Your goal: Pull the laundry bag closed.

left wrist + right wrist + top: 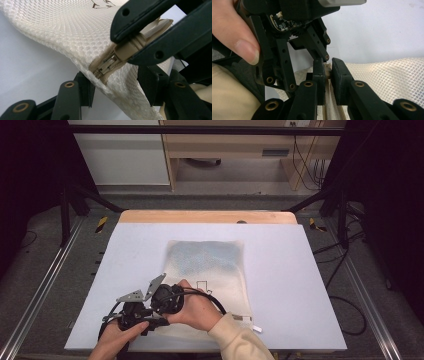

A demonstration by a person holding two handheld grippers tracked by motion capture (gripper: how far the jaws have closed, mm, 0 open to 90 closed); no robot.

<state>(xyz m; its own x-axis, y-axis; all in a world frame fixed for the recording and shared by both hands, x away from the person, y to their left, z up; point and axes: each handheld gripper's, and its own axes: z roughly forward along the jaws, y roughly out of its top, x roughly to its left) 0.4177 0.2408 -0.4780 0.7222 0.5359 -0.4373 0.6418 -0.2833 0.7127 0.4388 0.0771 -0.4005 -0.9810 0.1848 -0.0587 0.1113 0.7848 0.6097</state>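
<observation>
The mesh laundry bag (pixel 207 280) lies flat on the pale table mat (pixel 300 285), just right of the middle, and the action is at its near left corner. That's where the zipper (pixel 106 67) ends, and the beige pull tab (pixel 140 41) is what I'm working on.

My right gripper (pixel 327 72) is clamped hard on that tab: in the left gripper view its two black jaws cross from the upper right with the tab squeezed between them, and in its own view the jaws stand nearly together with the beige piece pinched at the tips. My right hand (pixel 197 307) sits over the bag's near edge, sleeve trailing toward me.

My left gripper (pixel 113 92) comes in from the near left, its jaws about half open on either side of the bag's corner. The mesh edge droops between them; whether the pads press it, I cannot tell. My left hand (pixel 117 340) is at the table's near edge.
</observation>
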